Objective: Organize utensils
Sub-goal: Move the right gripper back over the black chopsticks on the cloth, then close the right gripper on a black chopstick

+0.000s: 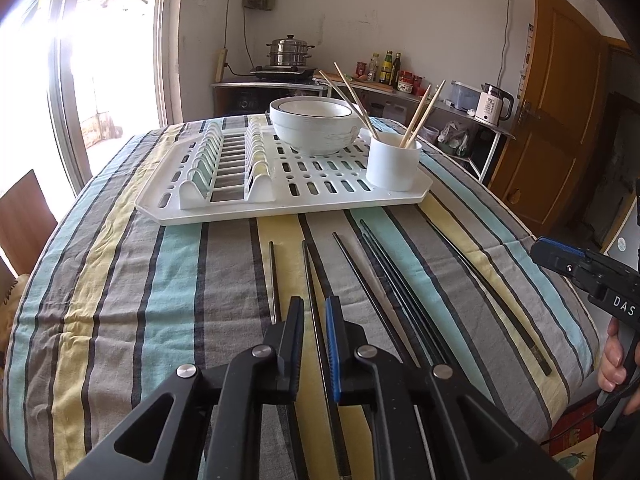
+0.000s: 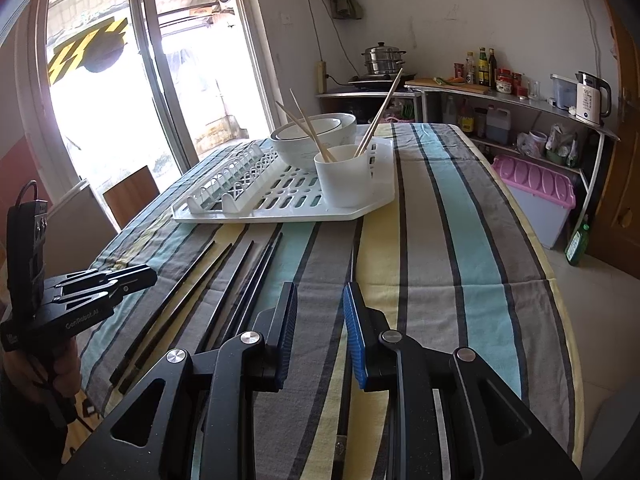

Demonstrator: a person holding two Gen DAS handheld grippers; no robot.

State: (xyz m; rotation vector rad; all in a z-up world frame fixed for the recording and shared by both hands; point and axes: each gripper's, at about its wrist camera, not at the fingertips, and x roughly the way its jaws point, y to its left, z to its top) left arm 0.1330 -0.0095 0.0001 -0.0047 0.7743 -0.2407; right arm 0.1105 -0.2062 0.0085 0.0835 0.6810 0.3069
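Note:
Several black chopsticks [image 1: 384, 280] lie on the striped tablecloth [image 1: 120, 280] in front of a white drying rack [image 1: 280, 196]. A white cup [image 1: 394, 164] on the rack holds several wooden chopsticks [image 1: 420, 118]. My left gripper [image 1: 314, 306] is slightly open, its fingers on either side of one black chopstick [image 1: 312, 280]. My right gripper [image 2: 320, 292] is open and empty over the cloth, right of the black chopsticks [image 2: 240, 280], with one black chopstick [image 2: 351, 270] under it. The cup [image 2: 346, 178] also shows in the right wrist view.
Stacked white bowls [image 1: 316, 120] sit on the rack behind the cup. The rack's plate slots [image 1: 224, 160] stand at its left. A wooden chair [image 1: 24, 216] stands at the table's left. A kitchen counter with bottles [image 2: 486, 68] and a kettle [image 2: 592, 96] lies beyond.

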